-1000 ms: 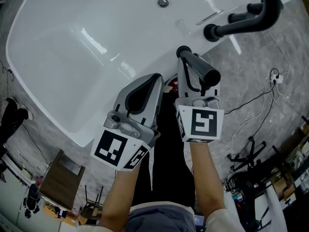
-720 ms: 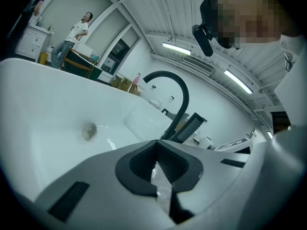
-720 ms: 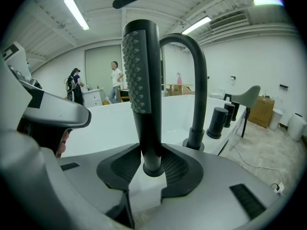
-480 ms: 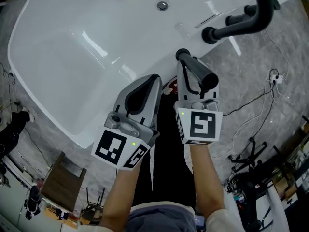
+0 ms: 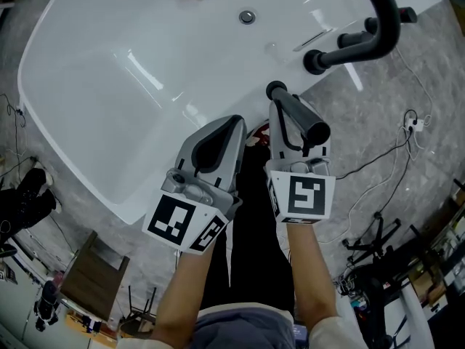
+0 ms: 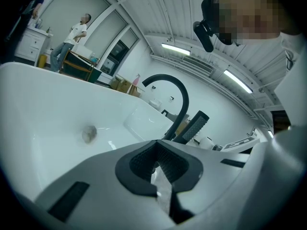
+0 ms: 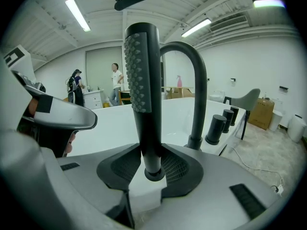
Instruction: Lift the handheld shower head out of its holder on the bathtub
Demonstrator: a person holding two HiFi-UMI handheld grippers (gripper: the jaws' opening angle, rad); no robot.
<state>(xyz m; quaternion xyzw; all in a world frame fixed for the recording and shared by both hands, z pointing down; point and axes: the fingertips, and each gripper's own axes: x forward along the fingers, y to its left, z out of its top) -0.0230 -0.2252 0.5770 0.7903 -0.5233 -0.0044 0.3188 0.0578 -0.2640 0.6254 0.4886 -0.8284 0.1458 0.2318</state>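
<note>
The black handheld shower head (image 5: 296, 111) is a rod-shaped wand, and my right gripper (image 5: 292, 131) is shut on its lower end. It points away from me over the near rim of the white bathtub (image 5: 109, 86). In the right gripper view the shower head (image 7: 144, 95) stands upright between the dark pads, nozzle face turned left. My left gripper (image 5: 231, 124) hovers just left of it with its jaws together and nothing between them. The left gripper view shows the shower head (image 6: 194, 127) to its right. I cannot make out the holder.
A black arched faucet (image 5: 381, 17) with black knobs (image 7: 217, 127) stands at the tub's right end. The drain (image 5: 247, 17) sits at the far side of the tub. Cables (image 5: 392, 166) trail over the grey floor on the right. A wooden chair (image 5: 91, 267) stands at lower left. People stand far behind.
The head view has drifted a little, so everything sits slightly lower in it. Both grippers and the shower head keep the same places relative to the tub.
</note>
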